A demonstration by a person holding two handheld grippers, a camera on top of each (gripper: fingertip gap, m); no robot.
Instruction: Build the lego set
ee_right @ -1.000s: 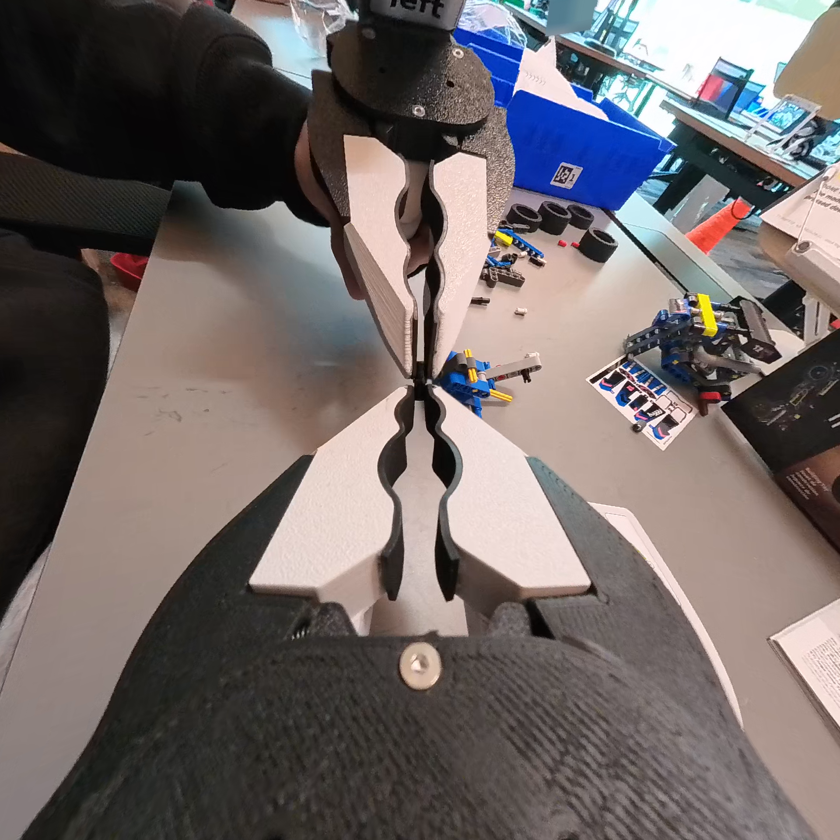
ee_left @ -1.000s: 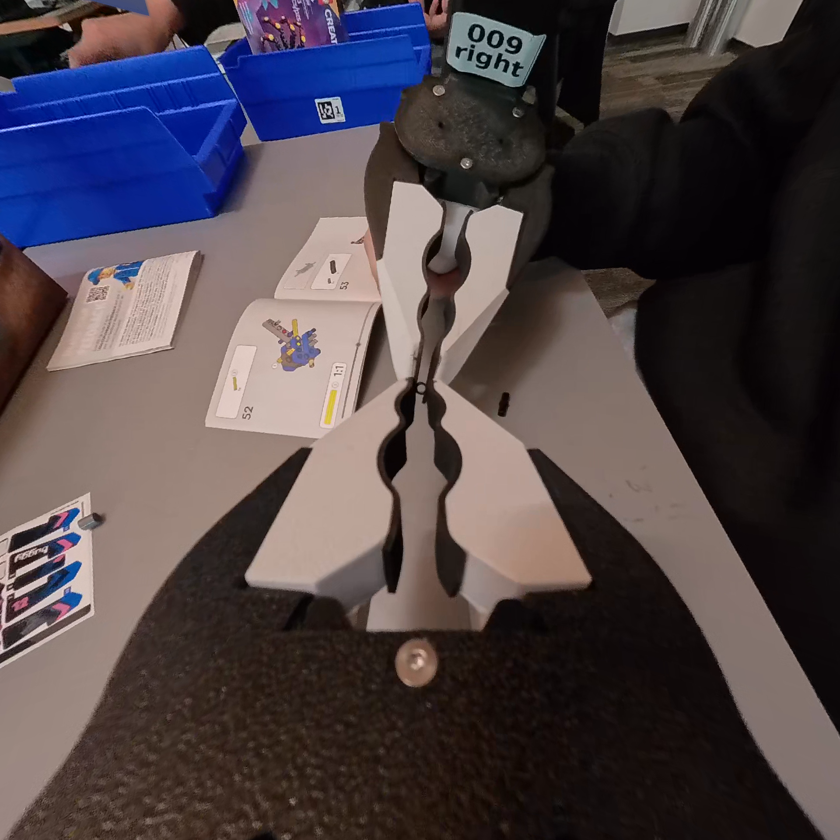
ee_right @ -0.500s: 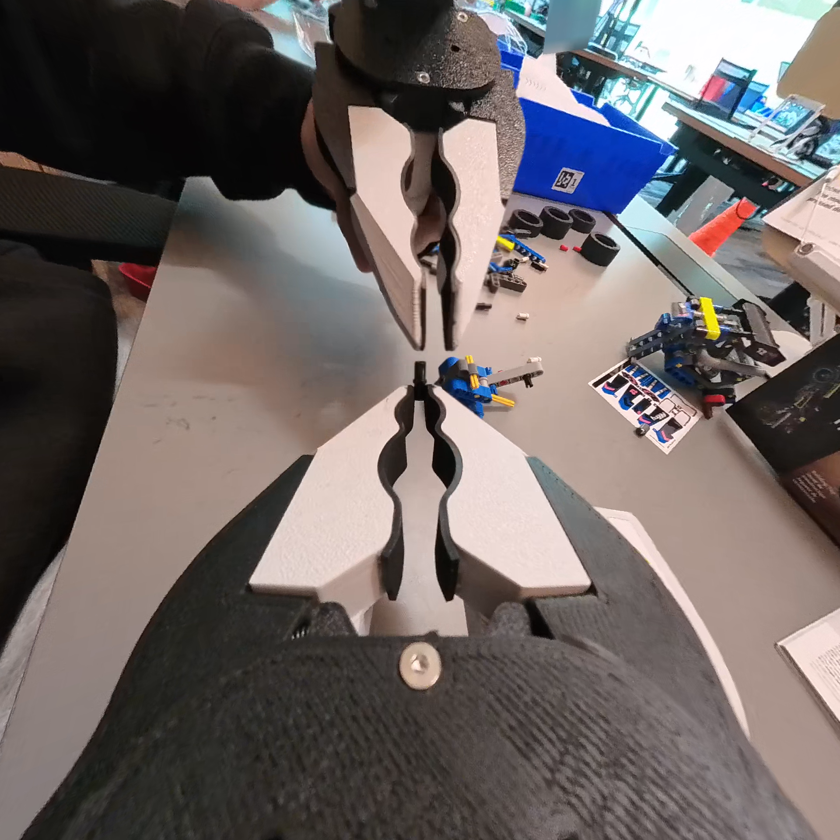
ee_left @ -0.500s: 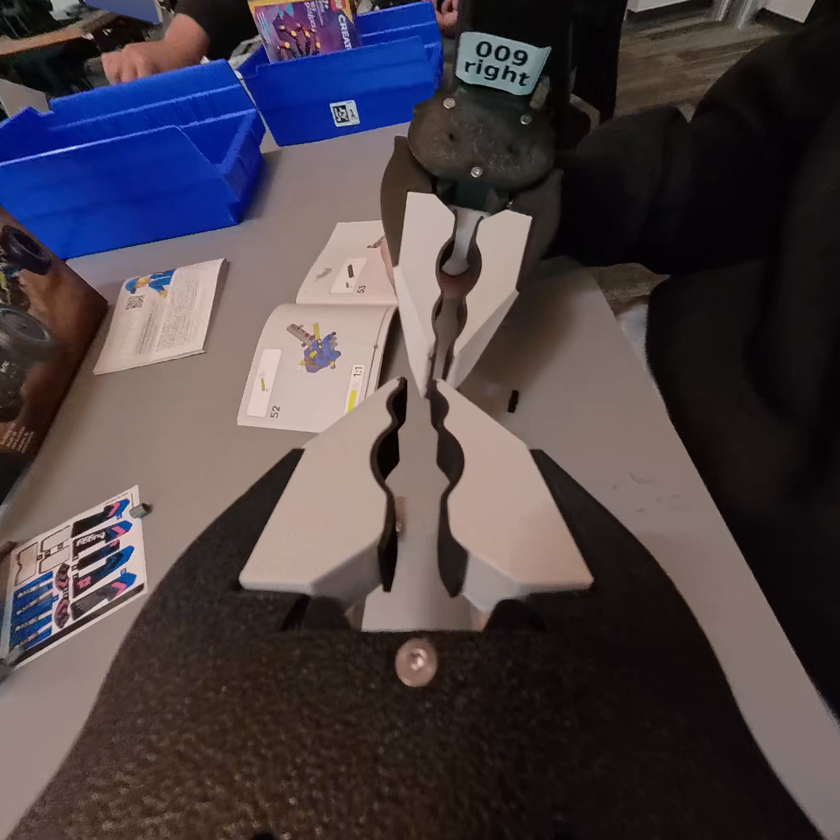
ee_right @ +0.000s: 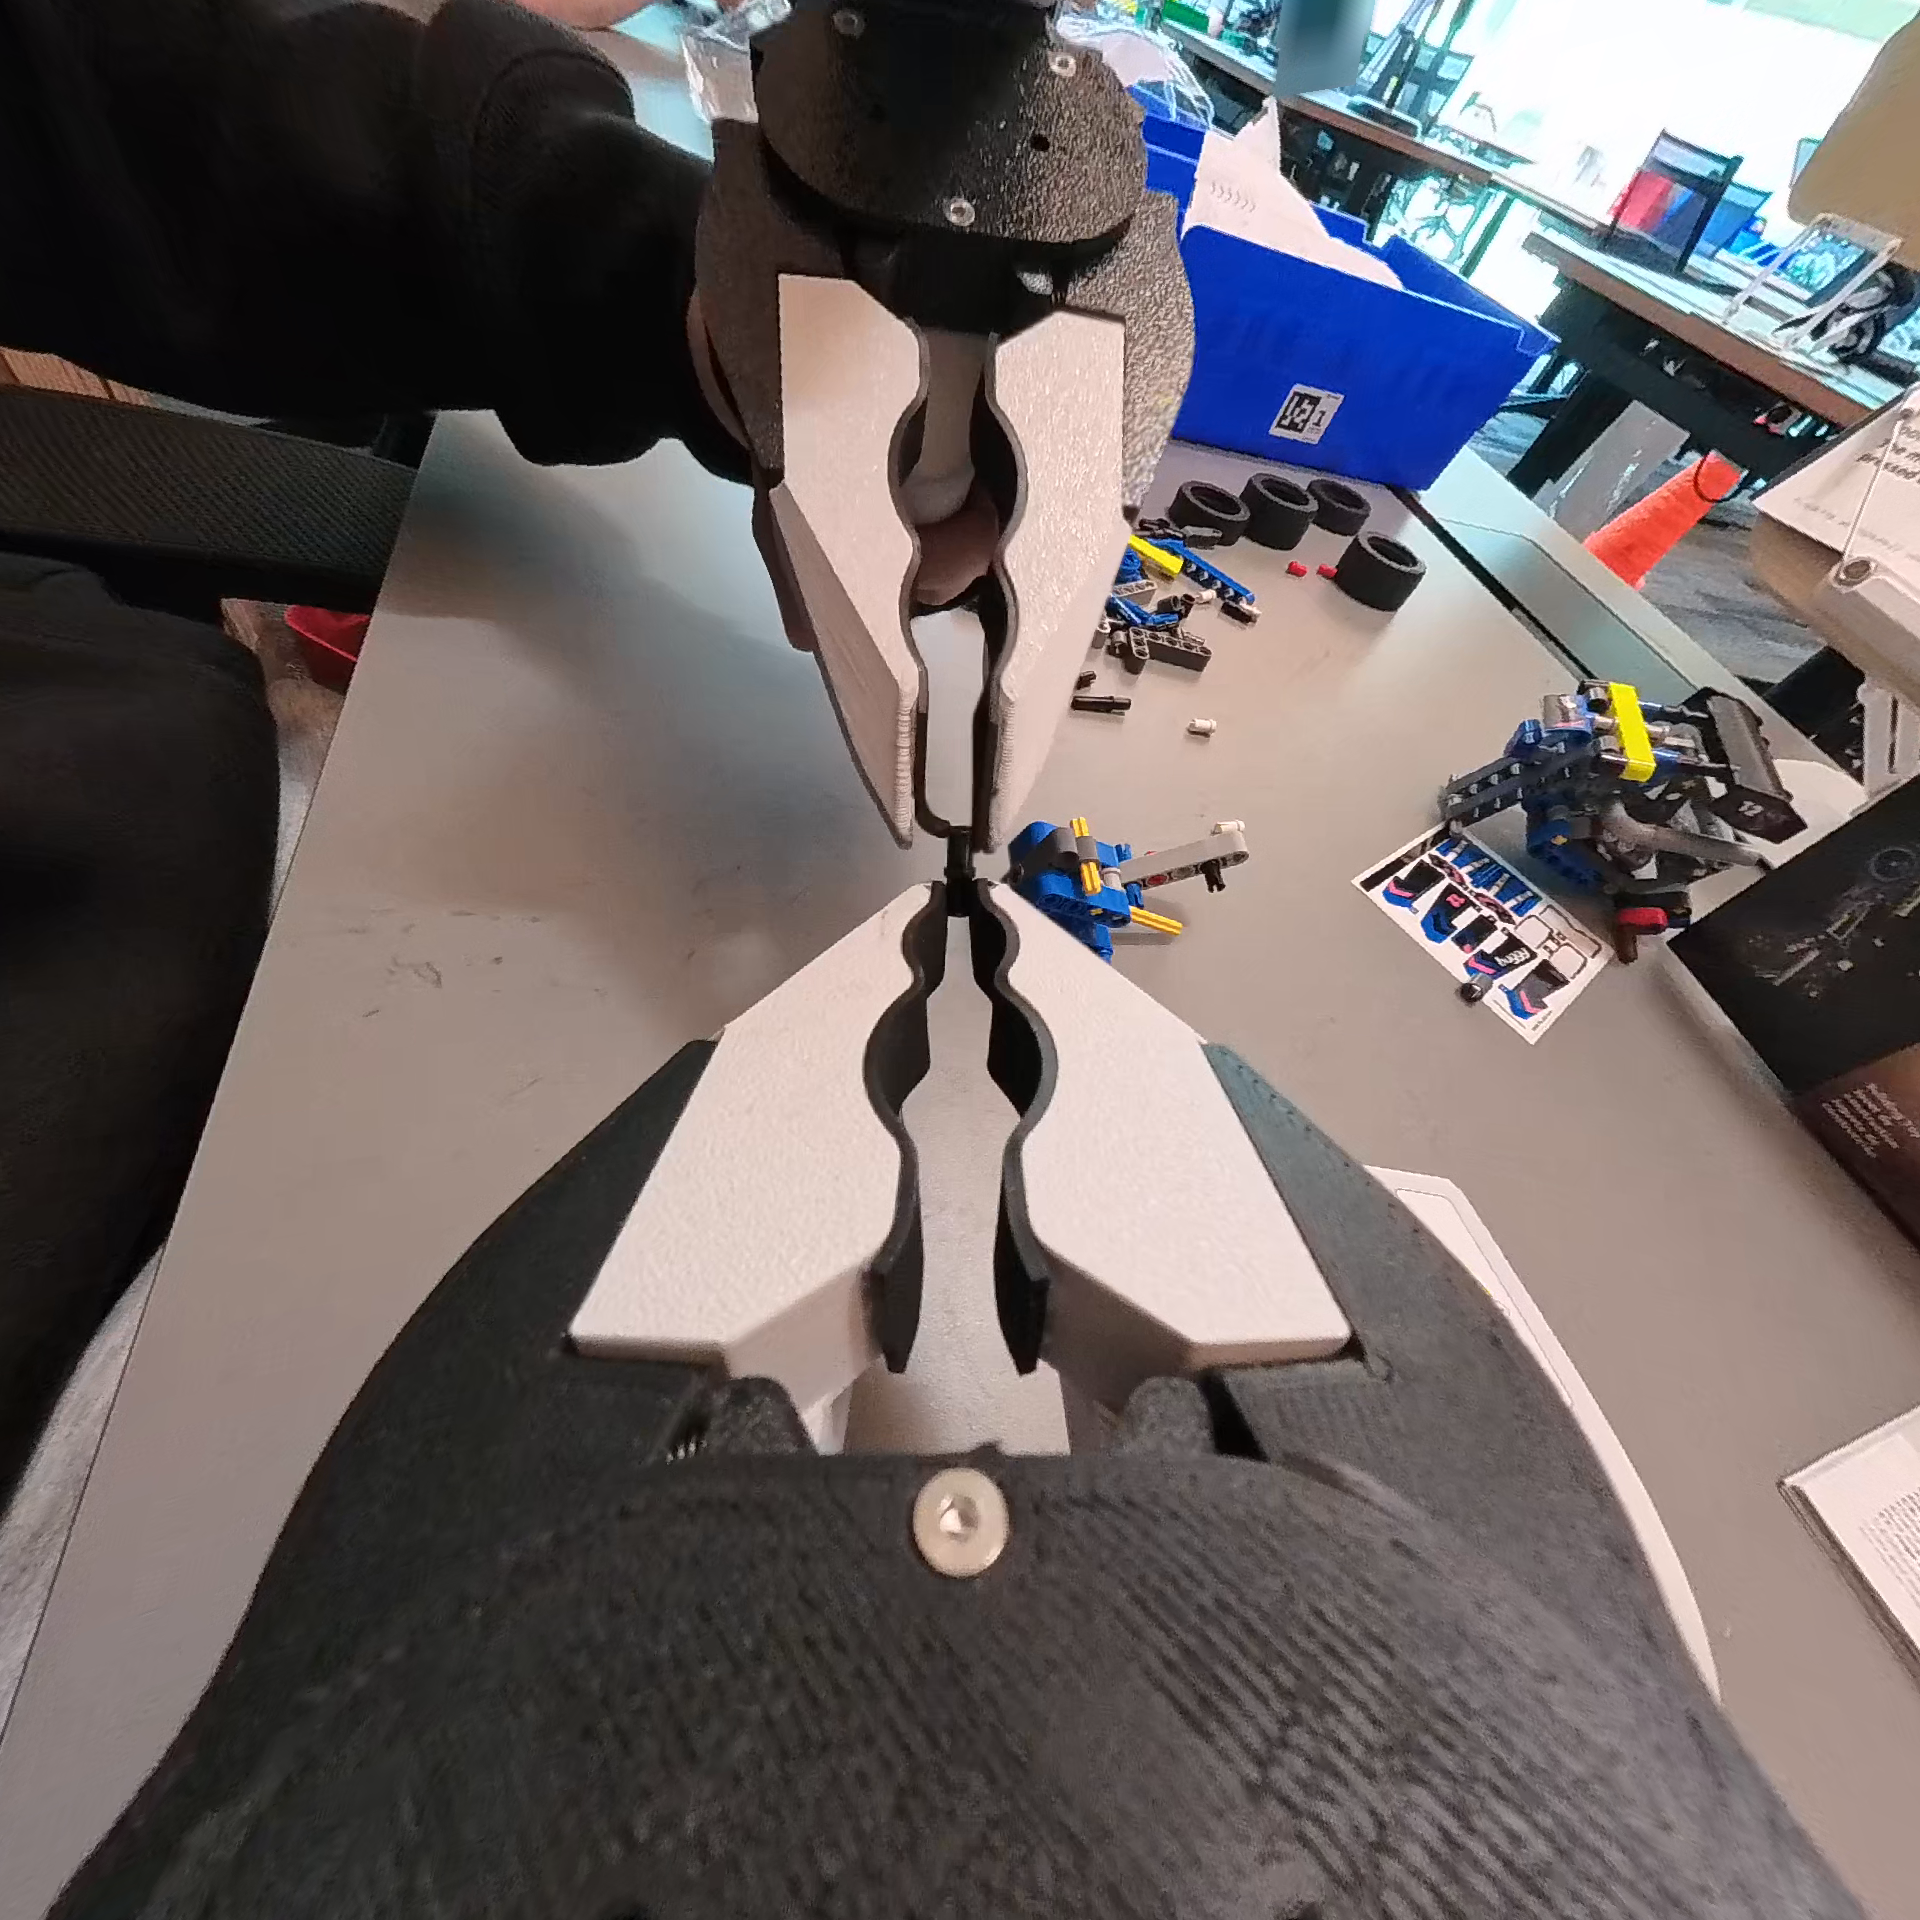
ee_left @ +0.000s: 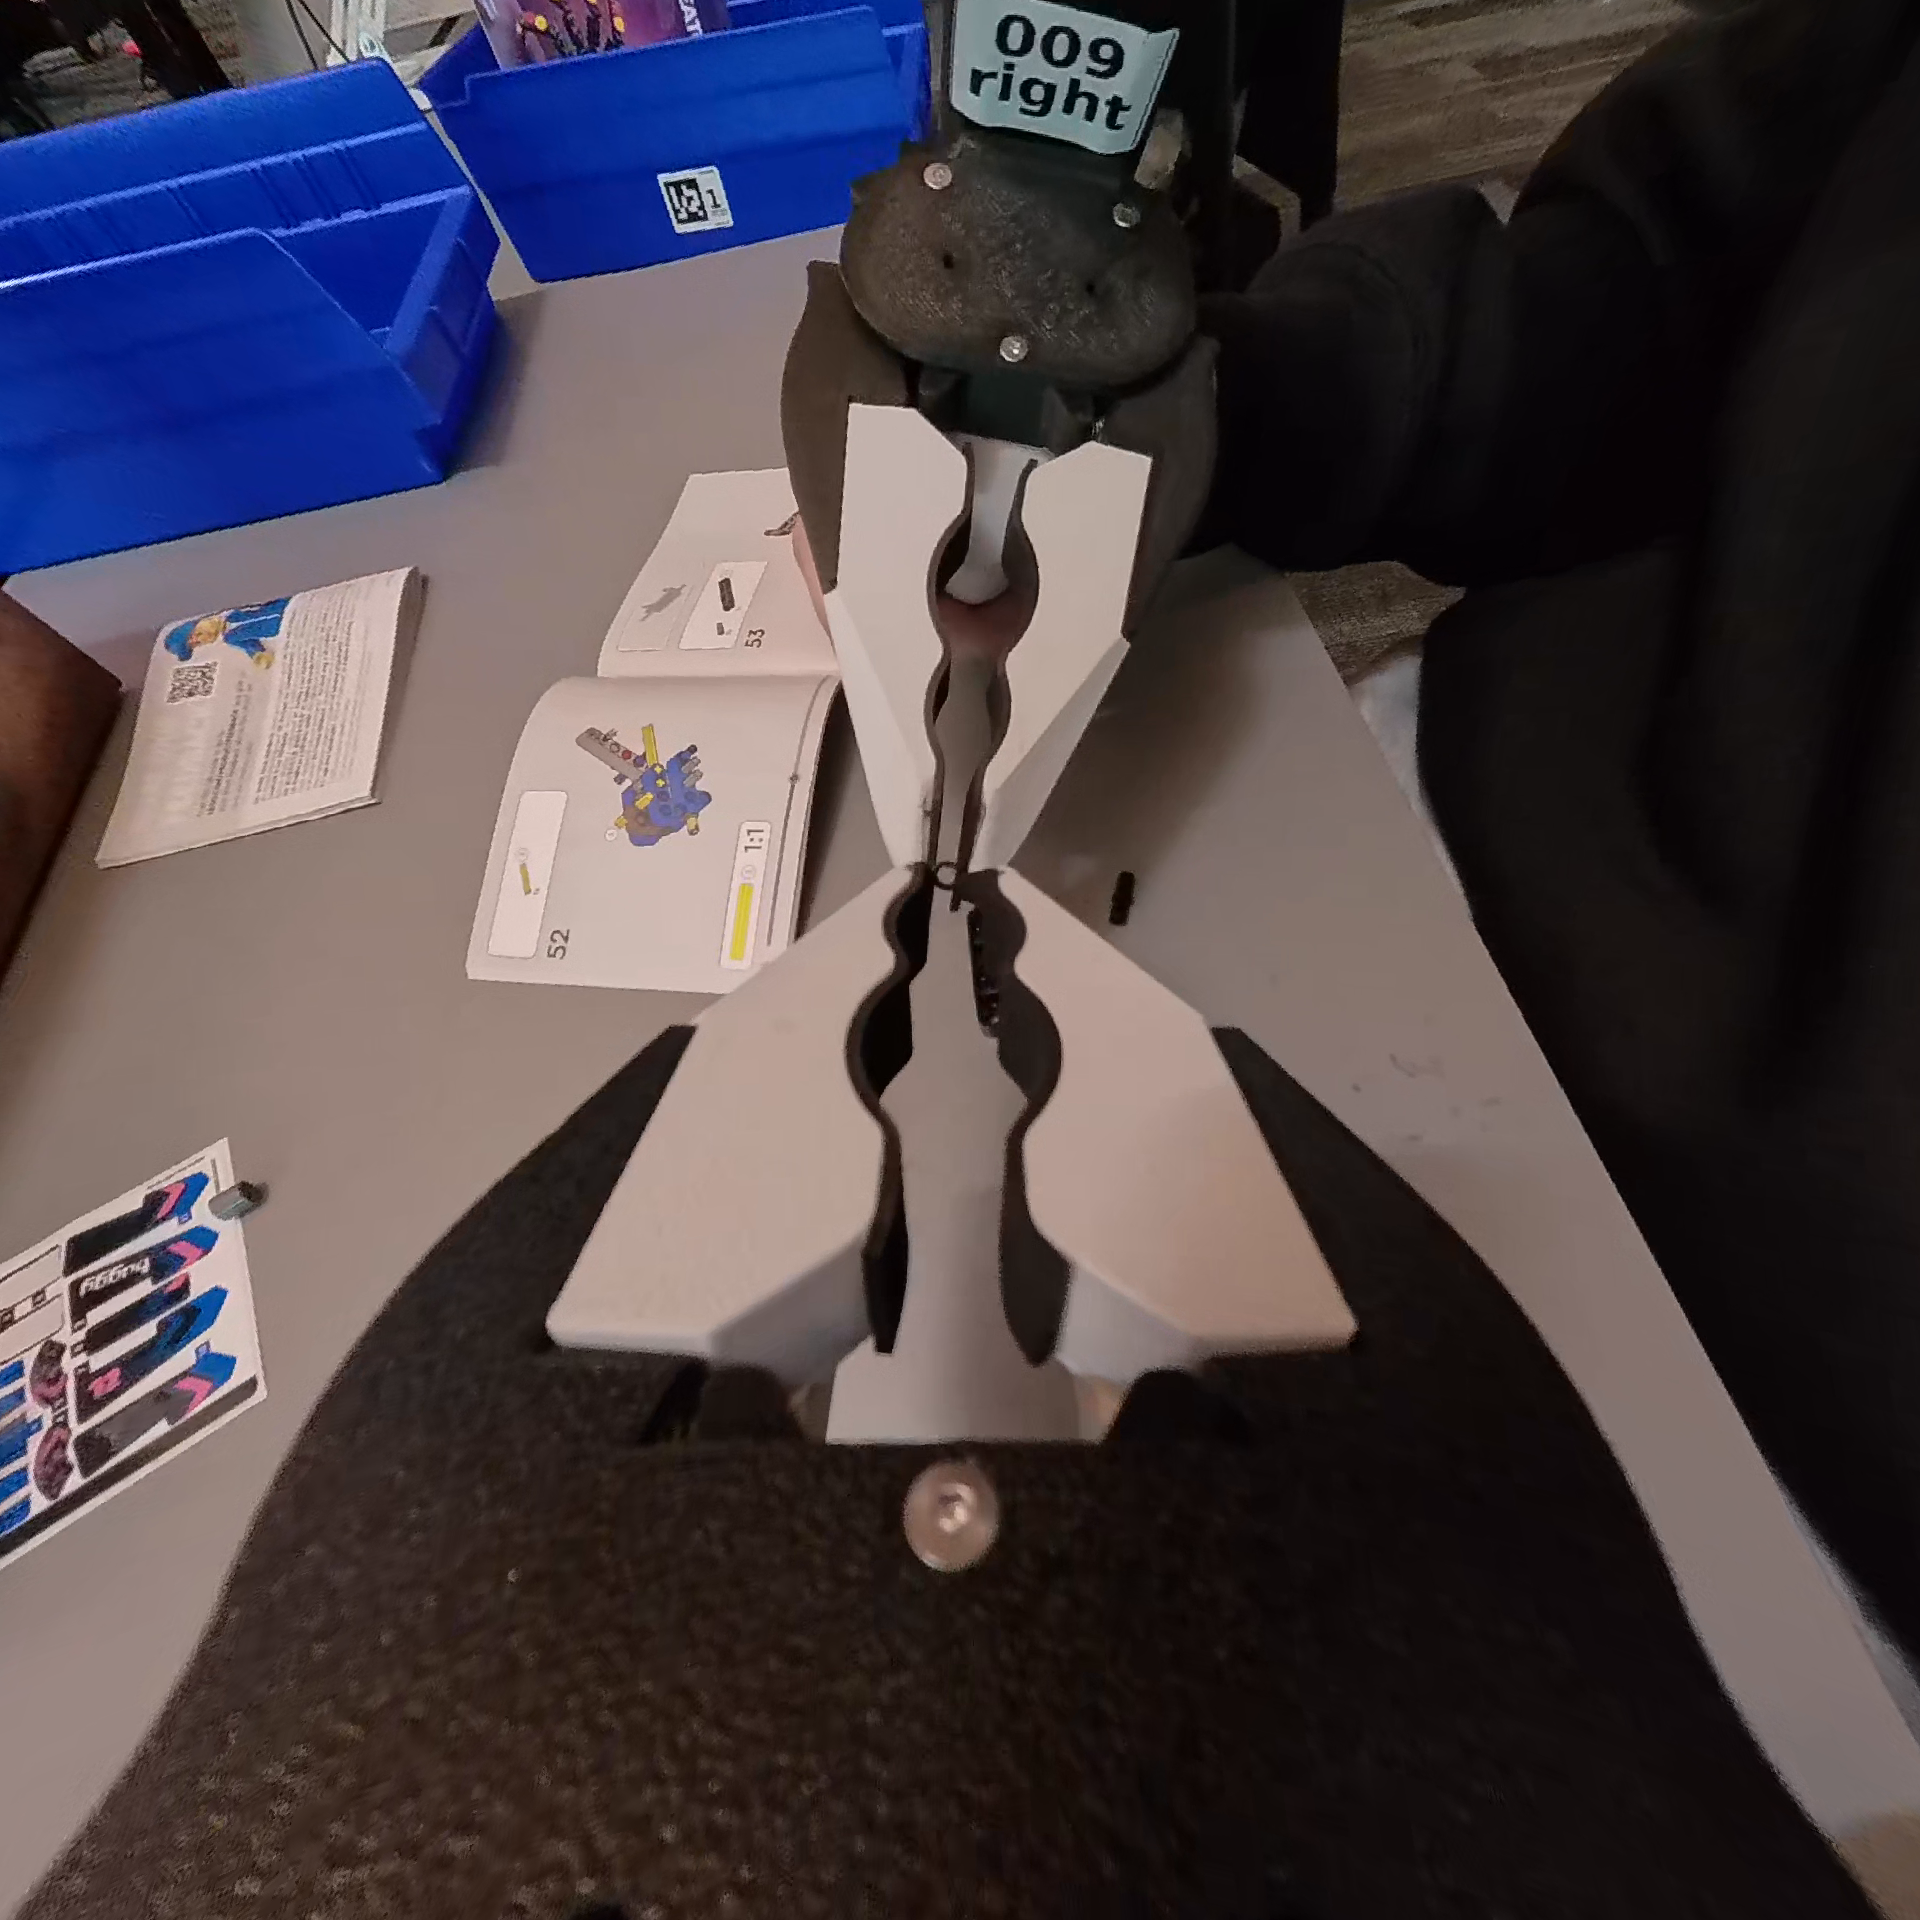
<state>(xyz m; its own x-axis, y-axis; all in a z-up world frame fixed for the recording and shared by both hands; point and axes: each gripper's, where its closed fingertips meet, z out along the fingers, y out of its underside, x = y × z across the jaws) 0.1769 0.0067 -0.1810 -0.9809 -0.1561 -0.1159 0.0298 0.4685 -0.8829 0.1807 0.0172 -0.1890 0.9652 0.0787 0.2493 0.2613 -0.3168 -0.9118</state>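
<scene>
Grippers tip to tip above the grey table [ee_left: 312, 1039], a small black pin [ee_right: 957, 862] between them.

The right gripper [ee_right: 961, 902] points away from its camera with jaws drawn nearly together, pinching the near end of the black pin at its tips. The left gripper [ee_right: 951, 826] comes in from the opposite side, held in a black-sleeved hand and angled downward, its tips also narrowed to a slit at the pin's far end; whether it truly clamps the pin or only touches it is unclear, the contact being tiny. In the left wrist view the left gripper [ee_left: 940, 883] meets the right gripper [ee_left: 951, 847] the same way. Just right of the pin on the table lies a small blue sub-assembly [ee_right: 1081, 878]. Farther right of it sit the sticker sheet [ee_right: 1486, 935] and the larger blue build [ee_right: 1621, 779]. The open instruction booklet [ee_left: 644, 831] lies left of the meeting tips.
</scene>
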